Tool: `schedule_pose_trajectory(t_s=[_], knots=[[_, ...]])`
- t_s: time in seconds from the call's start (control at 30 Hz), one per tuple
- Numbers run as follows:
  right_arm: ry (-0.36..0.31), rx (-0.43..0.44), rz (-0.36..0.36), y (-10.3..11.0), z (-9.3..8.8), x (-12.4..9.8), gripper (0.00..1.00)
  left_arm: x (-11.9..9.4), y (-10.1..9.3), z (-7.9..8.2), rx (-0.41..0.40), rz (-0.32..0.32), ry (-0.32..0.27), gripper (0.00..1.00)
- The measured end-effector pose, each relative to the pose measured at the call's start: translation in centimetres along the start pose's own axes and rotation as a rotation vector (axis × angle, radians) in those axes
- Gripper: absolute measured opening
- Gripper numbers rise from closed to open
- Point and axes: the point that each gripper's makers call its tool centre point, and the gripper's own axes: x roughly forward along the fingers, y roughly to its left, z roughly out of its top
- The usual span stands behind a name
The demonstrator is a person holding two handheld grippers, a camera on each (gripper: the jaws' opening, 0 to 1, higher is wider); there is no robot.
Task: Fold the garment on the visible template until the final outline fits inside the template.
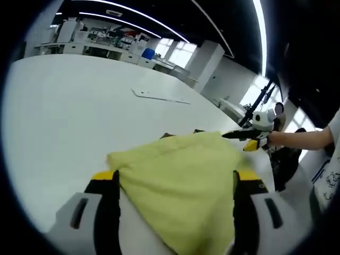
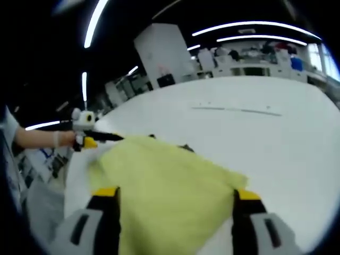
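one yellow garment (image 1: 180, 180), two grippers, one white table (image 1: 64, 106), one flat sheet (image 1: 159, 96)

You won't find any text, label, brand, number or sign sharp enough to read here; the dark print on the person's white sleeve (image 1: 330, 183) is too blurred.

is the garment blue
No, the garment is pale yellow-green, lying on the white table between the left tongs.
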Motion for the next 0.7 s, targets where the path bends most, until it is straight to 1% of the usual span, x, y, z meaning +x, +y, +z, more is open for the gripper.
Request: schedule_pose_trajectory(t_s=[0.2, 0.23, 0.3, 0.37, 0.5, 0.57, 0.7], knots=[[-0.009, -0.019, -0.004, 0.6, 0.2, -1.0, 0.85, -1.0, -0.7, -0.3, 0.019, 0.008, 0.006, 0.84], [-0.013, -0.019, -0.007, 0.7, 0.1, -1.3, 0.85, -0.9, -0.3, -0.3, 0.017, 0.007, 0.006, 0.83], [-0.018, -0.014, -0.010, 0.8, 0.1, -1.8, 0.83, -1.3, -0.9, -0.3, 0.021, 0.012, 0.003, 0.83], [-0.028, -0.018, -0.018, 0.8, 0.1, -2.4, 0.82, -1.8, -1.4, -0.3, 0.023, 0.008, -0.010, 0.82], [-0.045, -0.019, -0.035, 0.9, -0.3, -4.0, 0.83, -3.2, -1.9, -0.9, 0.021, -0.005, -0.024, 0.81], [-0.044, -0.015, -0.038, 1.2, -0.7, -4.8, 0.81, -3.9, -2.1, -1.2, 0.002, -0.002, -0.036, 0.81], [-0.049, -0.021, -0.049, 1.4, -1.2, -6.2, 0.80, -5.1, -2.8, -1.6, 0.017, 0.007, -0.035, 0.81]])
